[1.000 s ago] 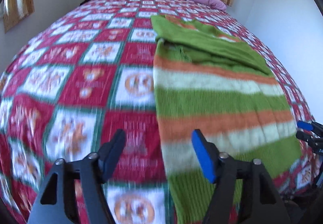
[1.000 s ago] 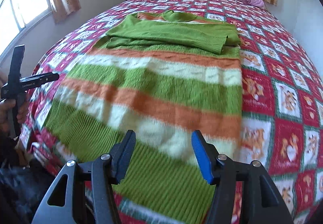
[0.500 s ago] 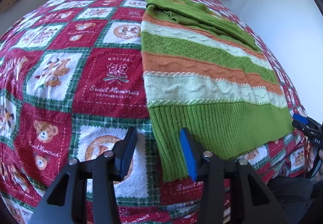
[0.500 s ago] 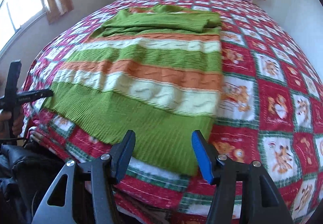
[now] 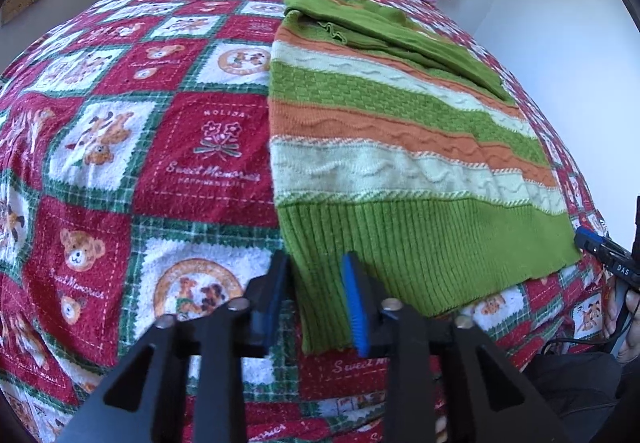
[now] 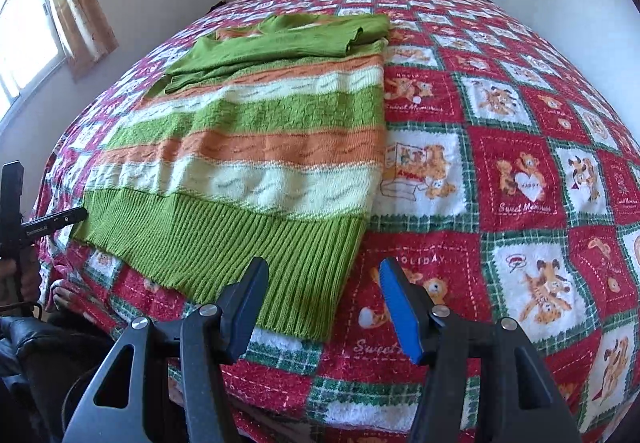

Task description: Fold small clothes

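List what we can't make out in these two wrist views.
- Left wrist: whether the left gripper pads press the sweater hem corner; the fingers cover it.
- Both views: sweater front under the folded sleeves.
- Right wrist: near hem corner by the right gripper, partly behind the left finger.
- Left wrist: the person's hand, cut by the frame edge.
- Bed front edge, behind both grippers.

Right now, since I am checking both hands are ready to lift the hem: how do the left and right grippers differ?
The left gripper is narrowed around the sweater's left hem corner; the right gripper stands wider. The left one's corner lies between its fingers; the right one's corner sits near its left finger only, quilt filling the rest. Both point down at the ribbed green hem.
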